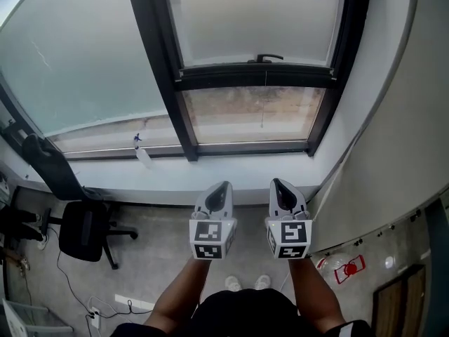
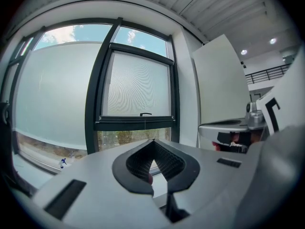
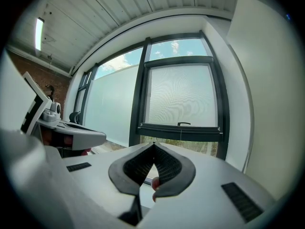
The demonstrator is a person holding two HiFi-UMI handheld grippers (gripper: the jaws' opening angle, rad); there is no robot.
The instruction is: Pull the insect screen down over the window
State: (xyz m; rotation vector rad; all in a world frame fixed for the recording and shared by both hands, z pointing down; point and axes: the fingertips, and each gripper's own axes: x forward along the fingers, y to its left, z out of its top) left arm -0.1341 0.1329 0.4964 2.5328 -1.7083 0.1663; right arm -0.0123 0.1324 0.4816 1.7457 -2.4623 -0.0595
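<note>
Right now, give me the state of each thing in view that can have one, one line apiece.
insect screen: drawn most of the way down, a strip left uncovered below its bottom bar.
pull cord: hanging free from the bar.
left gripper: jaws together, empty, touching nothing.
right gripper: jaws together, empty, touching nothing.
office chair: upright, unoccupied.

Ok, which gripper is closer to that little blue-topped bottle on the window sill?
Left. The bottle sits ahead and to the left of the left gripper; the right gripper is farther right, beside the left one. Neither touches the bottle.
</note>
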